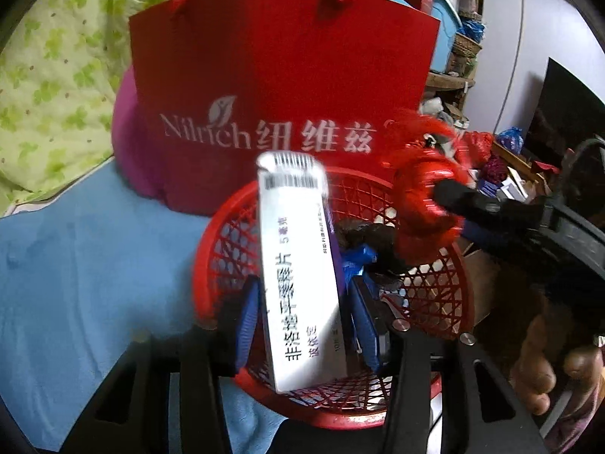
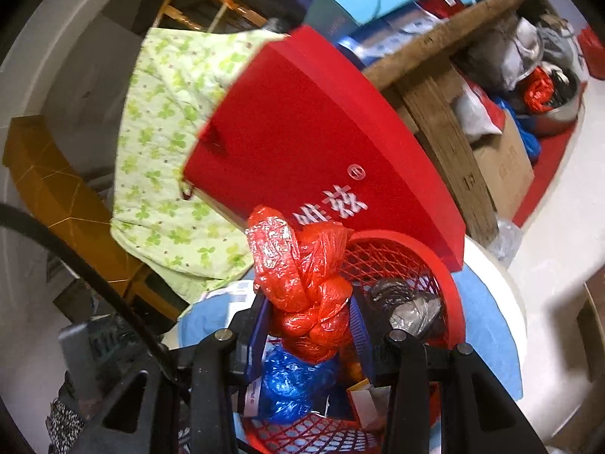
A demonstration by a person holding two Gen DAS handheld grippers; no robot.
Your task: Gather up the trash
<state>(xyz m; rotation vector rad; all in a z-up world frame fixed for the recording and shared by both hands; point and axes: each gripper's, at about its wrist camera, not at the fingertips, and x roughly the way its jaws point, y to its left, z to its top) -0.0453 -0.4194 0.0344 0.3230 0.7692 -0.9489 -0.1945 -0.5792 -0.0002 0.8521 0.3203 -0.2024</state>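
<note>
My left gripper [image 1: 306,321] is shut on a white medicine box [image 1: 300,272] with black print, held upright over a red mesh basket [image 1: 446,291]. My right gripper [image 2: 310,329] is shut on a knotted red plastic bag [image 2: 306,283]; the left wrist view shows this red plastic bag [image 1: 423,193] above the basket's right rim. Inside the basket [image 2: 397,257] lie a blue plastic bag [image 2: 291,382], a dark crumpled wrapper [image 2: 408,306] and a small carton [image 2: 366,397].
A red paper shopping bag [image 1: 280,87] with white lettering stands right behind the basket on a blue sheet [image 1: 94,265]. A green flowered quilt [image 1: 49,75] lies at the left. Cluttered wooden shelves [image 2: 446,87] and a cardboard box [image 2: 503,166] fill the right. A person's hand [image 1: 548,367] shows at lower right.
</note>
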